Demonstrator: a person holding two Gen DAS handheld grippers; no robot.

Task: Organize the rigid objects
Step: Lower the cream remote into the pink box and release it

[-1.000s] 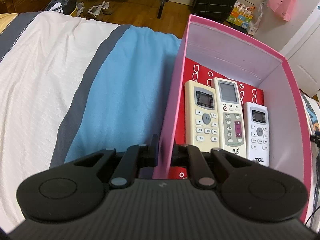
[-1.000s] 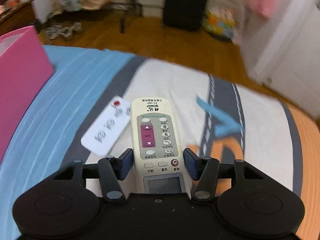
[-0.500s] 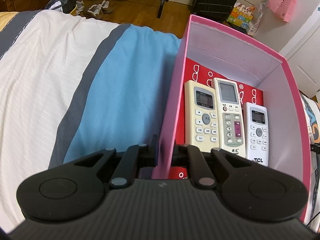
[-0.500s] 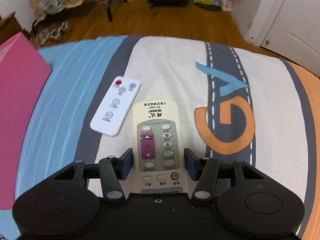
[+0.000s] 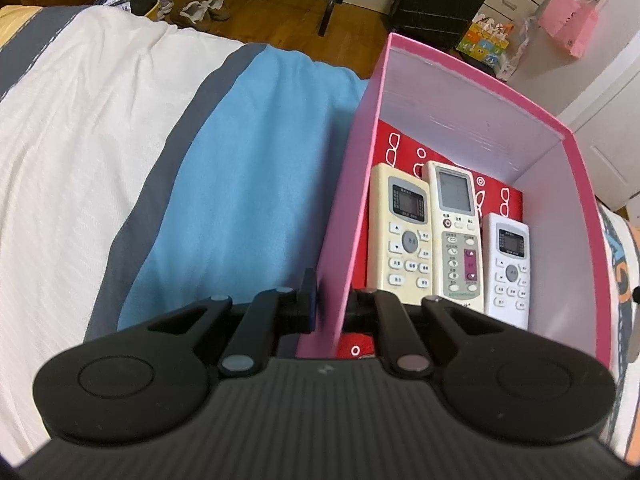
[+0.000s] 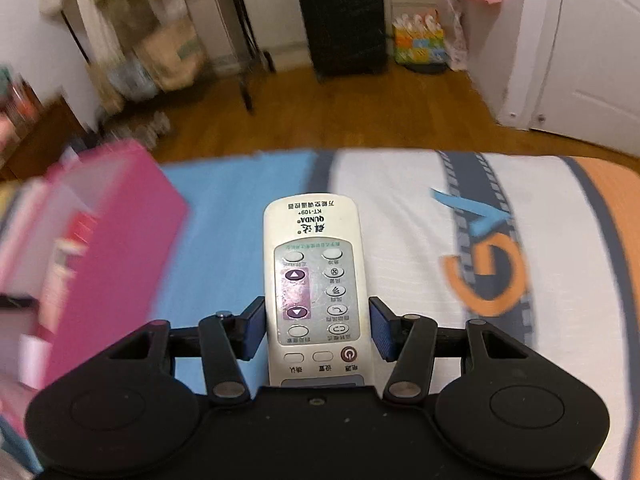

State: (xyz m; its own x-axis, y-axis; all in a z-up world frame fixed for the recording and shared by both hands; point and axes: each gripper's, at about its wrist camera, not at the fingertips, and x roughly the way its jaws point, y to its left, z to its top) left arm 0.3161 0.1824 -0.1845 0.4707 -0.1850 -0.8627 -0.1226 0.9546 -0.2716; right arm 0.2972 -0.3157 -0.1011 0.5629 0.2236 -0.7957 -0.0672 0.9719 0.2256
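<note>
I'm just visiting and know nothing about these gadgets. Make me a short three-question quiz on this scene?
1. How many remotes lie inside the pink box?
2. True or false: the left gripper pinches the box's wall.
3. The right gripper carries: A) a remote B) a shoe C) a bag.

Key: 1) three: cream, grey-panelled, white; 2) true; 3) A.

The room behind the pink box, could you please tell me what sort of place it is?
Most likely a bedroom in a home. The work surface is a bed with a striped cover; beyond it are a wooden floor, a black suitcase against the wall, and shoes.
</note>
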